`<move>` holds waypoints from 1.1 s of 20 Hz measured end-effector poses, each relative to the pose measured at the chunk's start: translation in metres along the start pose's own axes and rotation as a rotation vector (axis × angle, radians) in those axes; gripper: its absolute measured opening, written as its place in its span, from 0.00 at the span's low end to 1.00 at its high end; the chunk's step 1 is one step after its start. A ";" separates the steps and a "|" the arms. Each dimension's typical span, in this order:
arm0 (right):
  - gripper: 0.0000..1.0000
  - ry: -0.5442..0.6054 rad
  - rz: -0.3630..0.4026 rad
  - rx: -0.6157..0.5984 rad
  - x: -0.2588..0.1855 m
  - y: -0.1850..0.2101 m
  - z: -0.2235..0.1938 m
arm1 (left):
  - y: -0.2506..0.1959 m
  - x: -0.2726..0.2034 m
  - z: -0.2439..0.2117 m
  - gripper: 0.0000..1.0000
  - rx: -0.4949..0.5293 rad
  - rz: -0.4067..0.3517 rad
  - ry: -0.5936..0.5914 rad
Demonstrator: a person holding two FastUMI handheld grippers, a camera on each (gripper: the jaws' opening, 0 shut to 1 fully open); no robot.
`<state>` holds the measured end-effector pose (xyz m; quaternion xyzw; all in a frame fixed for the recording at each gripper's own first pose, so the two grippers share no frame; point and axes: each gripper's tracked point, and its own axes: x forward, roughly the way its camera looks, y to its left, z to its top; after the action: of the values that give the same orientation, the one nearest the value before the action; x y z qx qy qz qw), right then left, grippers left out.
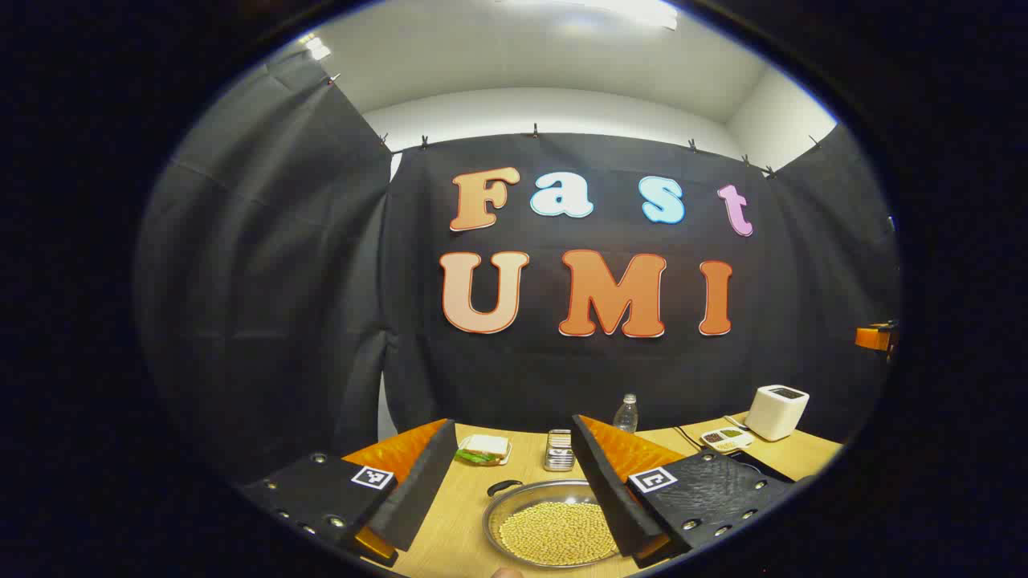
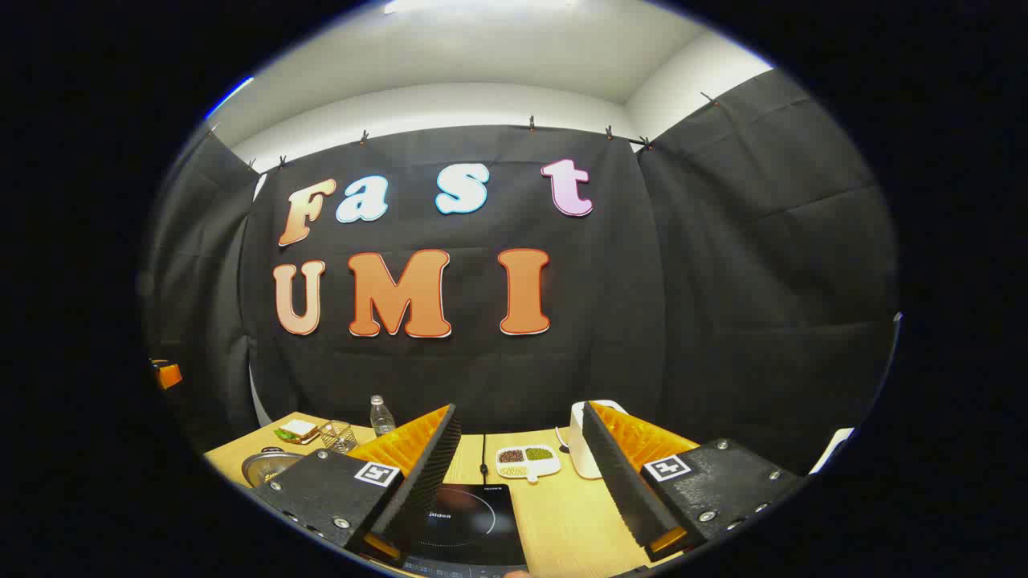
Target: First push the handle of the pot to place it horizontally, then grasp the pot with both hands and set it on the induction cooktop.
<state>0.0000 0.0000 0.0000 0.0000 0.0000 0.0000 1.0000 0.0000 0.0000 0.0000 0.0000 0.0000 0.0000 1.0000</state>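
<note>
Steel pot (image 1: pixel 554 526) of yellow beans sits on the wooden counter (image 1: pixel 458 514), between the spread fingers of the left hand-held gripper (image 1: pixel 514 490). Right hand-held gripper (image 2: pixel 522 478), fingers apart, hovers above the induction cooktop (image 2: pixel 470 526).

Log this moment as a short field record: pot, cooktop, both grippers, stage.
pot: round metal pot filled with pale yellow beans, on the wooden table
handle: black handle at the pot's far-left rim
cooktop: black glass induction cooktop, bare
left gripper: open, above pot
right gripper: open, above cooktop
stage: pot not yet grasped
</note>
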 end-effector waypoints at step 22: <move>0.95 0.040 0.020 0.007 0.005 -0.006 -0.007 | -0.004 -0.001 0.017 0.90 0.049 0.005 -0.045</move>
<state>0.0050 -0.0058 -0.0073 0.0037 0.0201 0.0100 0.9997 -0.0013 -0.0038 0.0168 0.0243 -0.0226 0.0026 0.9994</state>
